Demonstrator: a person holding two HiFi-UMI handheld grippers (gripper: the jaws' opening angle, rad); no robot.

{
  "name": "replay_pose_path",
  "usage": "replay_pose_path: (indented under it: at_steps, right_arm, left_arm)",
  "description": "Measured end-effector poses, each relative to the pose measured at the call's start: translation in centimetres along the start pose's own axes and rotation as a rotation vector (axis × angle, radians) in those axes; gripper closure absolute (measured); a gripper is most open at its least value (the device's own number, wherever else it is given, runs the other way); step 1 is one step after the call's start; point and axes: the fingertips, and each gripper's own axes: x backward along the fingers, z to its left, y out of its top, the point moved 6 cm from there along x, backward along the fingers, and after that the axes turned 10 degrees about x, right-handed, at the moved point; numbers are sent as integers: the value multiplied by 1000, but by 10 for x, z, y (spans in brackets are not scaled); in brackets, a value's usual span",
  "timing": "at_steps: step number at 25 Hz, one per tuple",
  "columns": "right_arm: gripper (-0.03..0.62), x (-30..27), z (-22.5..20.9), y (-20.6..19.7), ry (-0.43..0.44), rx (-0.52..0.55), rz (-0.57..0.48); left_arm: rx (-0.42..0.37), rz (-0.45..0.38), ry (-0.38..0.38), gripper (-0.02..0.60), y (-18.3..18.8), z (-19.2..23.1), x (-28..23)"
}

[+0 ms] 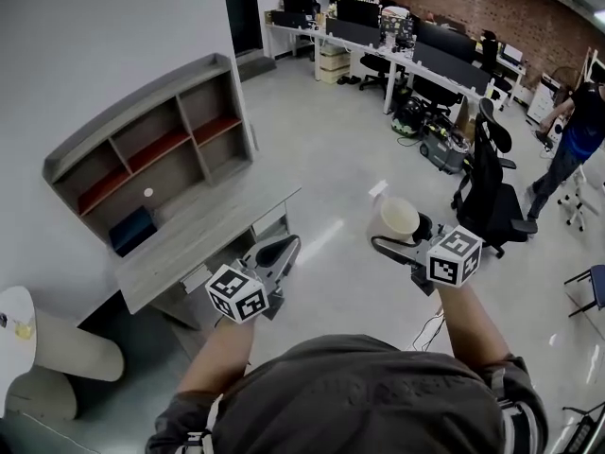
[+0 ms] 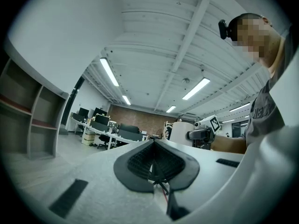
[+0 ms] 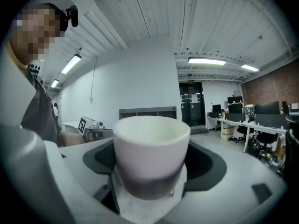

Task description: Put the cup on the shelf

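Right tongs are clamped wide on the cup, a jaw pressing each side of its lower wall, and hold it in mid-air over the bare floor. Left tongs are closed on nothing, their 2 black pads meeting along a centre seam; the pads have a fine ribbed grid texture set in smooth pale-grey plastic. Each tool carries a white cube printed with black square markers, 1 on the left and 1 on the right.

The cup is round, smooth and glossy like glazed ceramic, off-white, with a thick rounded rim, tapering slightly toward a base that looks darker. Its mouth faces up and its long axis stands about upright, crosswise to the jaws.

Well apart from it, to the left, the shelf stands on a long grey surface against the white wall. It is a boxy grey unit of matte boards, split into rectangular compartments with reddish-brown ledges.
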Motion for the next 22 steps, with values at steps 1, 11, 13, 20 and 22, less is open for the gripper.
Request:
replay_pose_path:
  at_steps: [1, 11, 13, 20, 22]
  right_arm:
    - [177, 2, -3, -3, 3, 1, 0]
    - [177, -23, -38, -8, 7, -8, 6]
    - [177, -42, -49, -10, -1, -13, 14]
    - [177, -153, -106, -7, -68, -32, 16]
    - [177, -191, -123, 0, -83, -41, 17]
  left_arm:
    - [-1, -1, 0, 583, -3, -3, -3]
    - [23, 12, 4, 583, -4, 29, -28]
    - [31, 20, -10, 583, -2, 52, -35]
    - [45, 36, -84, 583, 30, 185, -74]
    - [45, 51, -116, 583, 48, 225, -88]
